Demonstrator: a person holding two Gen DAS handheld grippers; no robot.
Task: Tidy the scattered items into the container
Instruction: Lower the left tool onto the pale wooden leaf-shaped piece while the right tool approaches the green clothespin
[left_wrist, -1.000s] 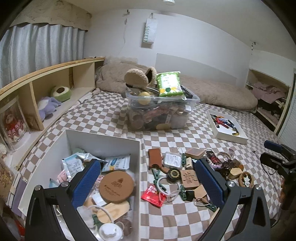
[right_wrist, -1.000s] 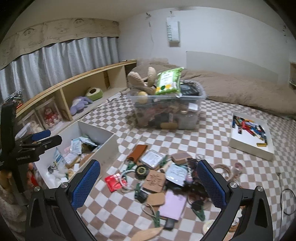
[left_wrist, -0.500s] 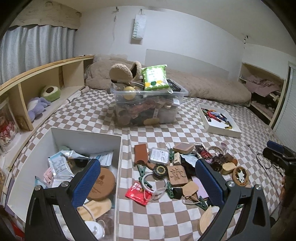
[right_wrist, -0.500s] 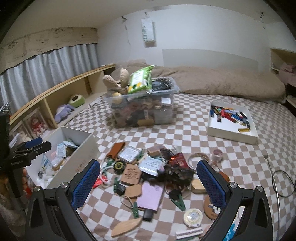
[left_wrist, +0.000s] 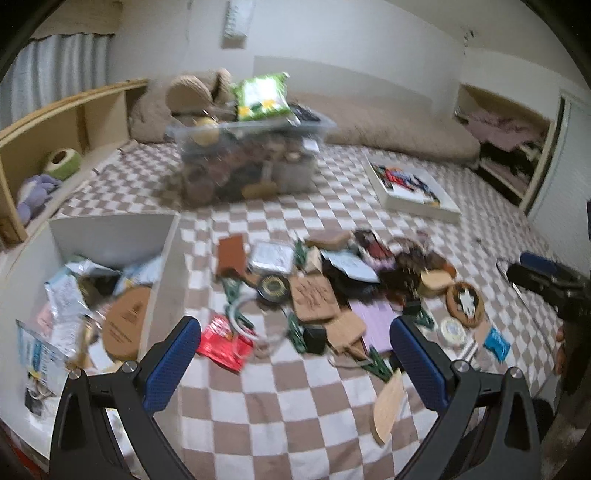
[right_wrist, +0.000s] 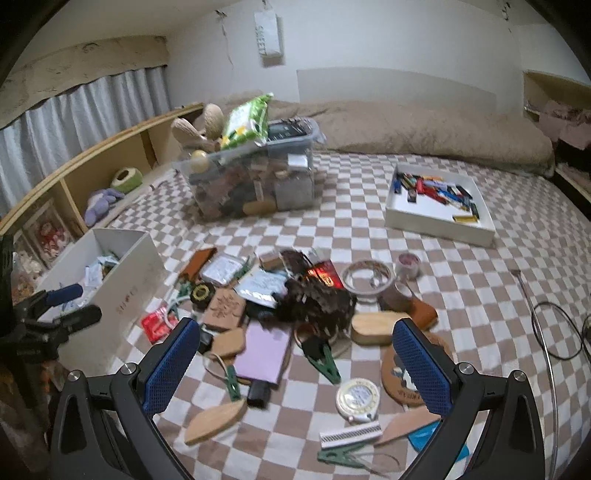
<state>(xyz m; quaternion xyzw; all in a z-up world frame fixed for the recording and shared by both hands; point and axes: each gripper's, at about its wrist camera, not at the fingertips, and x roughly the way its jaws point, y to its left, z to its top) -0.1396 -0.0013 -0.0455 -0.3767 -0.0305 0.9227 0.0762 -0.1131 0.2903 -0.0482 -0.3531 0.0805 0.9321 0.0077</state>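
Note:
A heap of small items (left_wrist: 325, 291) lies on the checkered bedspread: wooden tags, green clips, a red packet (left_wrist: 221, 343), a purple card (right_wrist: 264, 350) and a round tape measure (right_wrist: 357, 397). Left of the heap stands a white box (left_wrist: 110, 236) holding packets and a cork disc. My left gripper (left_wrist: 295, 362) is open above the near edge of the heap, with nothing between its blue pads. My right gripper (right_wrist: 295, 365) is open over the heap's (right_wrist: 295, 299) near side, also holding nothing. The white box (right_wrist: 129, 288) appears at the left in the right wrist view.
A full clear plastic bin (right_wrist: 255, 184) stands behind the heap. At the back right is a white tray (right_wrist: 439, 229) of colourful small pieces. A wooden shelf (left_wrist: 55, 122) with plush toys runs along the left. A cable (right_wrist: 557, 332) lies at the right.
Both views have shifted right, so the white box sits further left and more of the heap's right side shows. The left wrist view is blurred by motion. Both grippers stay open.

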